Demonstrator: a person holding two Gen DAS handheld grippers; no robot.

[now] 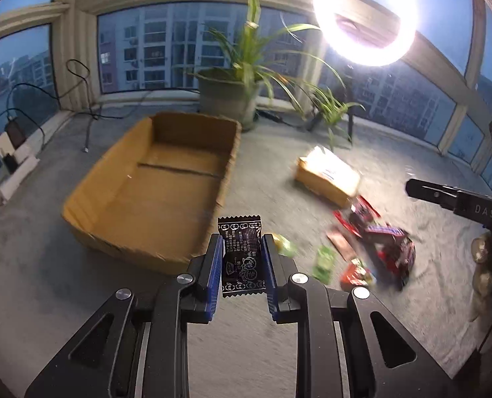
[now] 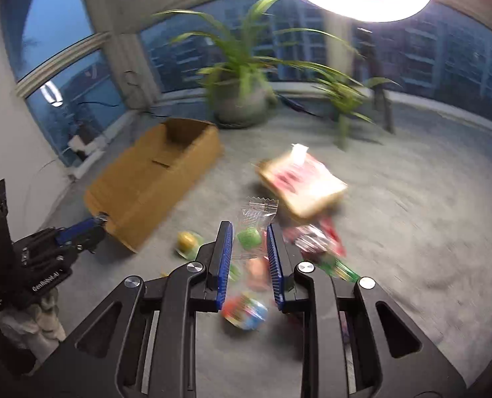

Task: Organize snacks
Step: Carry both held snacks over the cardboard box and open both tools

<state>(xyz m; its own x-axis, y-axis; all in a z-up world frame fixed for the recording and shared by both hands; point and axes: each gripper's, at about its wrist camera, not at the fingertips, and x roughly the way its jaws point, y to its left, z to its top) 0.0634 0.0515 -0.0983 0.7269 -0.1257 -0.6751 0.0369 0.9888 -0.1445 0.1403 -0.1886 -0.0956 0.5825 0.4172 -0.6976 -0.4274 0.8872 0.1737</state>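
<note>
My left gripper point(image 1: 242, 242) is shut on a black printed snack packet point(image 1: 242, 258), held upright above the grey carpet just in front of the near wall of an open cardboard box point(image 1: 153, 185). My right gripper point(image 2: 248, 229) is shut on a clear wrapper with a green candy point(image 2: 250, 232) and is lifted over a blurred heap of snacks point(image 2: 246, 308). The same box point(image 2: 156, 179) lies to its left. The loose snack pile point(image 1: 378, 245) sits right of the box. Each gripper shows in the other's view: the right gripper point(image 1: 421, 190), the left gripper point(image 2: 96, 222).
A flat tan package point(image 1: 328, 175) point(image 2: 302, 179) lies beyond the snack pile. A potted plant point(image 1: 232, 96), a smaller plant point(image 1: 332, 112) and a ring light point(image 1: 365, 16) on its stand line the window. Cables and chargers point(image 1: 13, 146) sit far left.
</note>
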